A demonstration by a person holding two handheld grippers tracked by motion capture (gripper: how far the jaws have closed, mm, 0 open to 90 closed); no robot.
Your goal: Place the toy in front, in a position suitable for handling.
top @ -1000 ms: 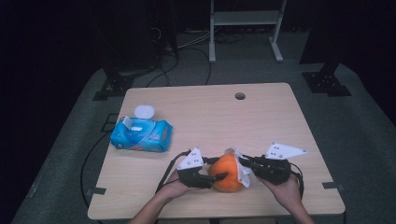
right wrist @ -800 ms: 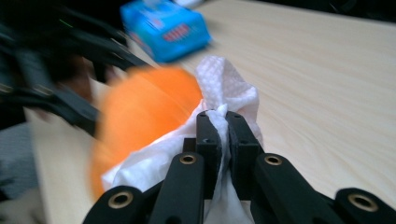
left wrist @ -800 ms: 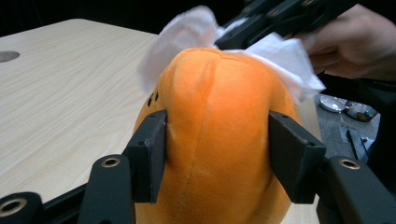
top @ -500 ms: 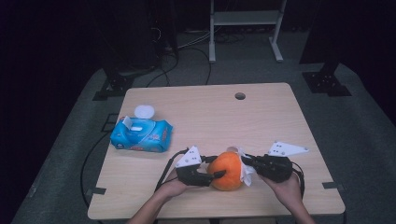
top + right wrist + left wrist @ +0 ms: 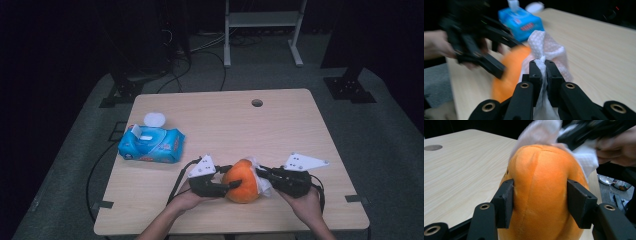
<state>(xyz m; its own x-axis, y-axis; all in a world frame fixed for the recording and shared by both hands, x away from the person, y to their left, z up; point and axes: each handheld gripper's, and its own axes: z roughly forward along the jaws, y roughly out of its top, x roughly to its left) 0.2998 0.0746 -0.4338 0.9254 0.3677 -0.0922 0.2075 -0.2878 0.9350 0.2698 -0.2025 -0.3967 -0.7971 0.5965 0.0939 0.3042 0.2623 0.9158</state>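
Observation:
An orange plush ball (image 5: 241,182) rests on the wooden table (image 5: 225,125) near its front edge. My left gripper (image 5: 229,185) is shut on the ball, and its pads (image 5: 505,202) press into both sides of the orange plush ball (image 5: 540,190). My right gripper (image 5: 261,173) is shut on a crumpled white wipe (image 5: 264,184) that lies against the ball's right and upper side. In the right gripper view the right gripper (image 5: 543,65) pinches the white wipe (image 5: 547,47) tight, with the orange ball (image 5: 510,67) and the blurred left gripper (image 5: 474,40) beyond.
A blue pack of wet wipes (image 5: 151,143) lies at the table's left, with a round white lid (image 5: 154,119) behind it. A cable hole (image 5: 257,103) sits near the far edge. Black stands and cables crowd the dark floor behind.
The right gripper with the wipe has shifted slightly against the ball. The left gripper keeps its hold in the same place.

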